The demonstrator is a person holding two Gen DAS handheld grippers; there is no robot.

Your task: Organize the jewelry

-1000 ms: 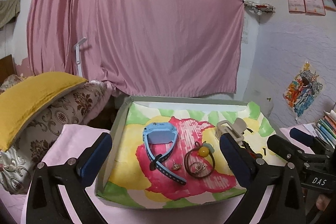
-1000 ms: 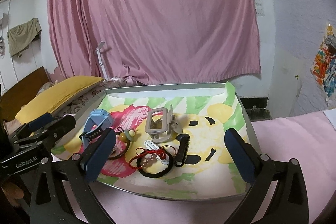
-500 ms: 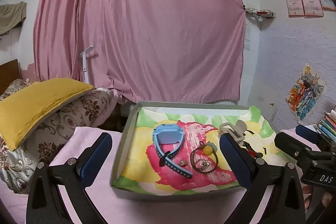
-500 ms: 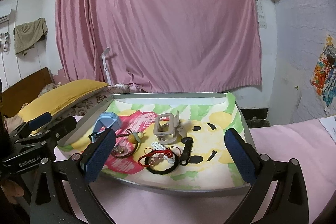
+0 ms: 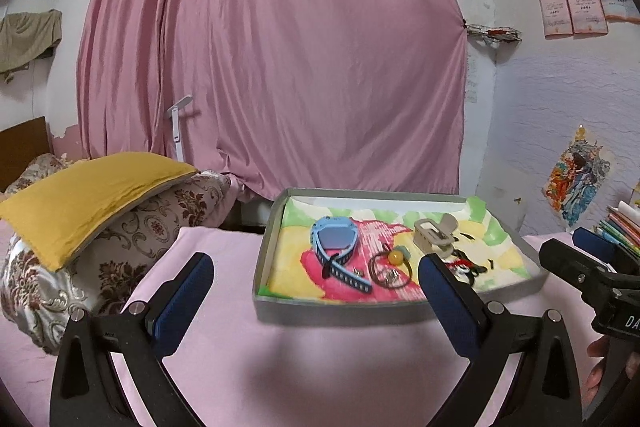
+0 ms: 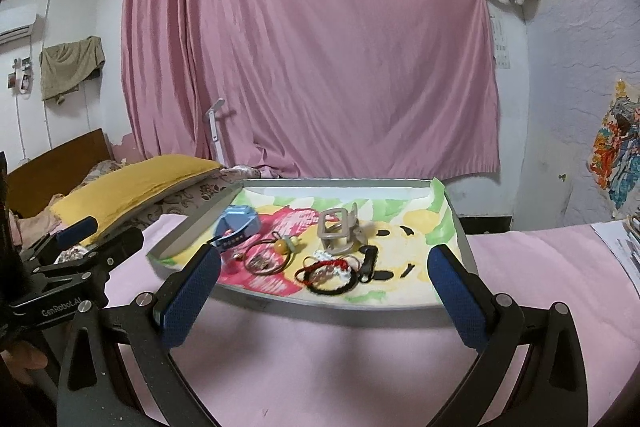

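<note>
Your pink-covered table [image 5: 304, 355] now fills much more of the foreground than it did a second ago: both cameras have pulled back and risen, so the tray [image 5: 340, 311] sits farther off and smaller in each view. That reads as a retreat, not an approach, and I'd judge no piece has been picked up yet.

The tray's painted liner carries everything, just as before. In the left view, the blue smartwatch [image 5: 334, 247] lies left of centre, its strap running toward the near edge. Right of it stands the beige hair claw [image 6: 340, 231], upright, toward the far side. Near the front, the brown hair tie with a yellow bead [image 6: 276, 255] sits just beside the watch strap, and the black-and-red bracelet cluster [image 6: 326, 275] lies right of that, a black clip [image 6: 370, 261] touching its right side. Two tiny earrings by the strap are too small to describe.

Your left gripper [image 5: 316, 291] is spread wide and carries nothing; your right gripper [image 6: 324, 287] is equally wide and bare. From here, you'll need to close the distance again before any grasp.
</note>
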